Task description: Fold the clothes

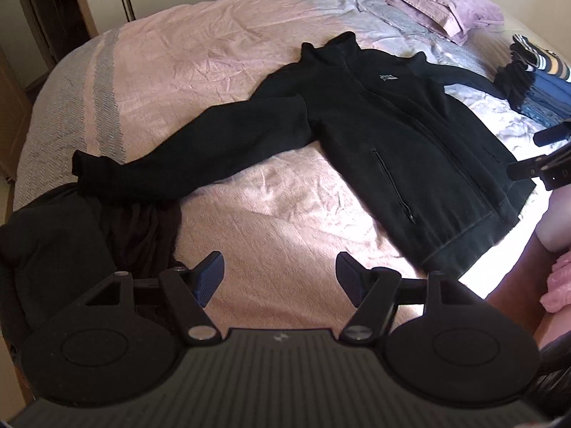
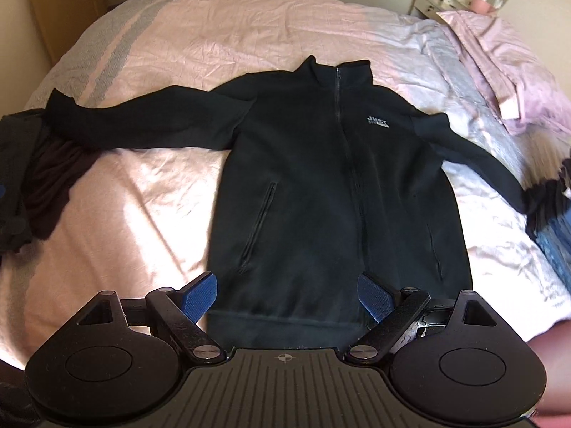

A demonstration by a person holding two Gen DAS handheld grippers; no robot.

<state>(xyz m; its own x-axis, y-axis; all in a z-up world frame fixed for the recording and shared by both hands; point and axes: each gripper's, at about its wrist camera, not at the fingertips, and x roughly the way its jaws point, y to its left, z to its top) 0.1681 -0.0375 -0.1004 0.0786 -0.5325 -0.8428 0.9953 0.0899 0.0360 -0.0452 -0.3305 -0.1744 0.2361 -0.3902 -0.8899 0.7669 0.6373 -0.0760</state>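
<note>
Your black zip fleece jacket lies spread flat on the bed, sleeves out. It looks soft, floppy and light; pinch the hem. Both the left gripper and right gripper have jaws apart, empty.

Daylight falls in bright, partly overexposed patches on the pink bedspread; the black fleece jacket lacks detail; fisheye edges curve and blur.
</note>
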